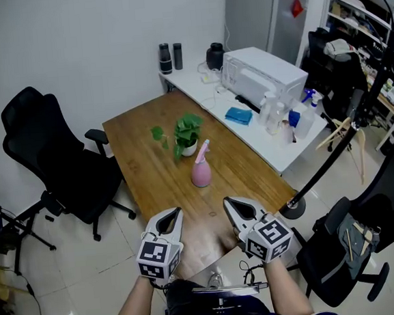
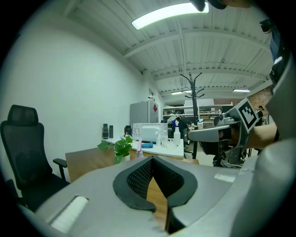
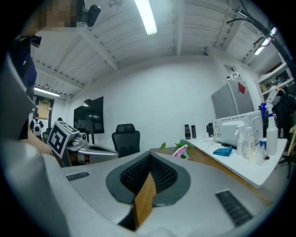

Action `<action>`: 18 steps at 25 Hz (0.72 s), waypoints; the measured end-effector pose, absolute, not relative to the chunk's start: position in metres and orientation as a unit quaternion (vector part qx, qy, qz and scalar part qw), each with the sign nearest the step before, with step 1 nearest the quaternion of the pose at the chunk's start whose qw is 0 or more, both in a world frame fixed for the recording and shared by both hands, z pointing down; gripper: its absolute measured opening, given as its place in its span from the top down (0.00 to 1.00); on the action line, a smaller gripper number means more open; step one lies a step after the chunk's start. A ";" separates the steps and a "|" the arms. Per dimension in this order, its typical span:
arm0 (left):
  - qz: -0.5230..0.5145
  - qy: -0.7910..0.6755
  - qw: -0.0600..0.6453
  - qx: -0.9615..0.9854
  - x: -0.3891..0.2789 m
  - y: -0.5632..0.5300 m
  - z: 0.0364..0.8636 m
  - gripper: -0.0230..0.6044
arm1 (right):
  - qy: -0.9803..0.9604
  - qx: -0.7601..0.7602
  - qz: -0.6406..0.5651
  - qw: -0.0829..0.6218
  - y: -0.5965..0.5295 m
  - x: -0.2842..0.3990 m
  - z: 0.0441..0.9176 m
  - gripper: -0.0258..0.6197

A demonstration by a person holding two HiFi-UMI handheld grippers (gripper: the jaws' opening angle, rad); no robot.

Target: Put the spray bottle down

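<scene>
The pink spray bottle (image 1: 200, 167) stands upright near the middle of the wooden table (image 1: 142, 158), just in front of a small green plant in a white pot (image 1: 186, 135). Nothing holds it. My left gripper (image 1: 172, 214) and right gripper (image 1: 230, 205) hover side by side over the table's near edge, well short of the bottle, both shut and empty. In the left gripper view the bottle (image 2: 138, 151) shows far off past the closed left gripper (image 2: 152, 160). In the right gripper view the bottle (image 3: 181, 150) lies beyond the closed right gripper (image 3: 150, 157).
A black office chair (image 1: 54, 155) stands left of the table. A white side table (image 1: 263, 134) at the right carries a white appliance (image 1: 262, 74), a blue cloth (image 1: 238, 115) and several bottles. Another dark chair (image 1: 351, 239) sits at lower right, near a coat stand (image 1: 358, 115).
</scene>
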State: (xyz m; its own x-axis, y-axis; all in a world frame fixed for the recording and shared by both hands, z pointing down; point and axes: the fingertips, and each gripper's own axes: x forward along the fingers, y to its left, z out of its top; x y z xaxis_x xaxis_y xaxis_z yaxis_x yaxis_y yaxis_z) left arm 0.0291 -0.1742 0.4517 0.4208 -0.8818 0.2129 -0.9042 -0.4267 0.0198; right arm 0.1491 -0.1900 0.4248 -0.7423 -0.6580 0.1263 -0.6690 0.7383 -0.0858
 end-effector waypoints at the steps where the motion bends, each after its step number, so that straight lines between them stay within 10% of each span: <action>1: 0.084 -0.532 0.066 0.840 0.029 -0.173 0.451 0.95 | -0.931 0.356 0.062 0.043 -0.189 0.149 0.424 0.96; 18: 0.082 -0.535 0.066 0.838 0.034 -0.170 0.447 0.95 | -0.932 0.355 0.056 0.044 -0.188 0.148 0.417 0.96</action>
